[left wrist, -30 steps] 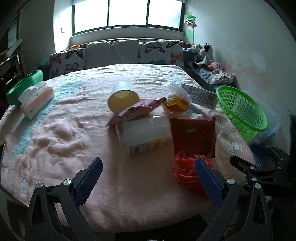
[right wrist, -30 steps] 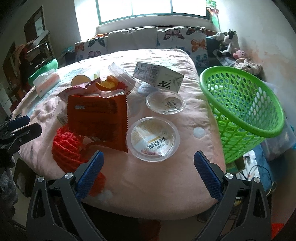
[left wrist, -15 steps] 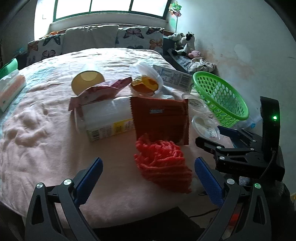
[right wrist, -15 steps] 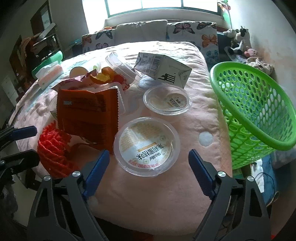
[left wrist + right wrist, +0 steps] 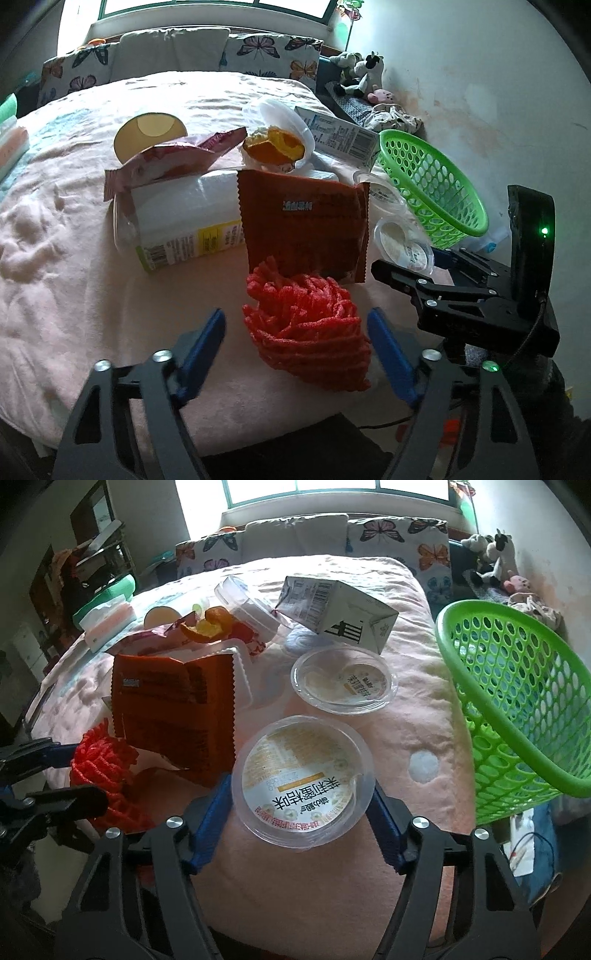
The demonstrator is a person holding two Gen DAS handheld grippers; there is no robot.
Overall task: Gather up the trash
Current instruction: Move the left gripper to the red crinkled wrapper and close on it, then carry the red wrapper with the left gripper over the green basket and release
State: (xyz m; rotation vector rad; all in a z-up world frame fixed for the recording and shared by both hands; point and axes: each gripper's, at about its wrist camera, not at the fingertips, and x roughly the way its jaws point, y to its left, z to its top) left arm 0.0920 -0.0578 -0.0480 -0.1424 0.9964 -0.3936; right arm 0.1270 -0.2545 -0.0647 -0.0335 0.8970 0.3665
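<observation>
Trash spread over a pink blanket (image 5: 424,686) on a bed. Left gripper (image 5: 295,341) low over the near edge, jaws have just been closing in but are not yet touching: the red foam net (image 5: 308,328) sits between the two blue pads with a gap on each side, wider on the left. Right gripper (image 5: 301,806) has also just been closing, and its blue pads now sit against both sides of the near round plastic tub (image 5: 301,781), printed lid up; looks like contact on both rims, tub resting on the blanket. Just beyond it a second round tub (image 5: 343,681), apart from the first. Behind that a grey milk carton (image 5: 334,614) lying tilted on its side. Left of the tubs a brown snack wrapper (image 5: 173,709) stands propped up, its lower edge touching the foam net. In the left view a white carton (image 5: 184,218) lies on its side behind the wrapper, a pink wrapper (image 5: 173,162) on top of it, a yellow paper cup (image 5: 149,134) on its side further back. Orange peel (image 5: 273,147) in a clear clamshell box (image 5: 280,118) right of the cup. Green mesh basket (image 5: 517,701) at the right edge of the bed, tilted, opening facing the trash, nothing visible inside. Tissue pack (image 5: 107,620) far left. Butterfly pillows (image 5: 399,535) at the far end, soft toys (image 5: 487,554) far right by the wall.
</observation>
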